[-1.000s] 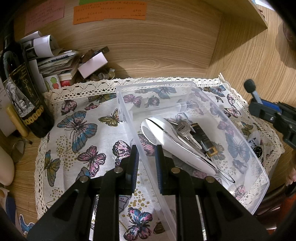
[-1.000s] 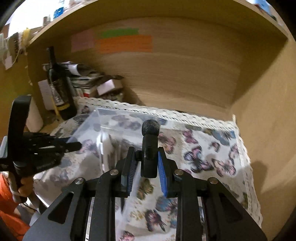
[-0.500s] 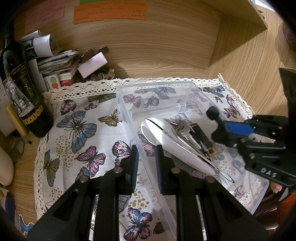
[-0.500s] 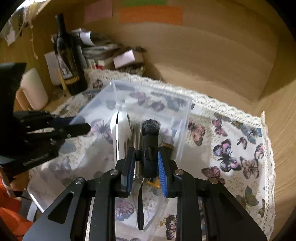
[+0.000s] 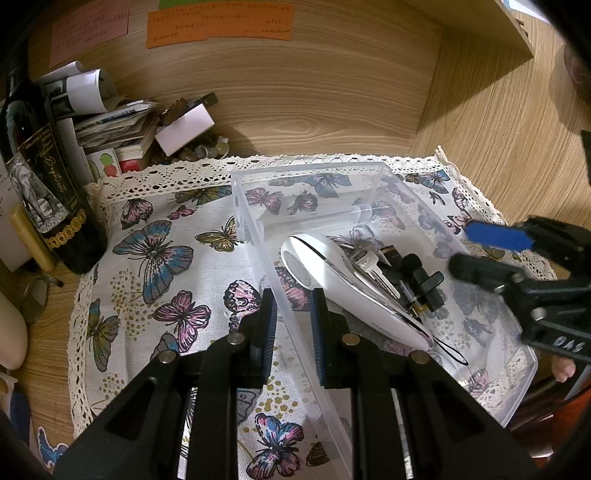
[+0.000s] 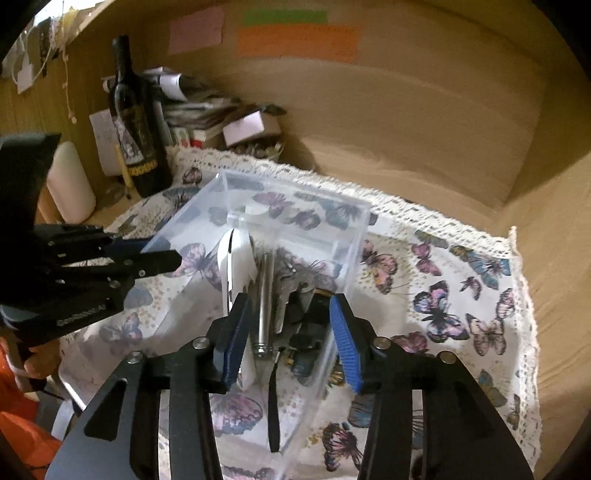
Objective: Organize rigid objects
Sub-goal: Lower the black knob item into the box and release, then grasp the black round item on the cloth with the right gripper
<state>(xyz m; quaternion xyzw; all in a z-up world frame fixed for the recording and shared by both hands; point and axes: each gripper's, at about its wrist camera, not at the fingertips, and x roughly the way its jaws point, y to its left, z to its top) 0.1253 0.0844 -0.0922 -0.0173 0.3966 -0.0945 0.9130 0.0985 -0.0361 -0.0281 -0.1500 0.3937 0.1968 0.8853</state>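
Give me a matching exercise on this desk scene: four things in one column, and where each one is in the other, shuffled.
1. wine bottle
2. white handheld device
3. orange note
4. left gripper

A. stuck on the wooden back wall
B. inside the clear box
C. clamped on the box's near wall
D. standing left of the butterfly cloth

Pairs: 1-D, 2-B, 3-A, 4-C

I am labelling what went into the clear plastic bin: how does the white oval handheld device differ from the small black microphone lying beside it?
The white oval handheld device is long, smooth and glossy, while the small black microphone is short, matte and knobbly. The white device lies nearest the bin wall pinched by the left gripper; the microphone lies farther in, past the keys. Both rest inside the clear plastic bin.
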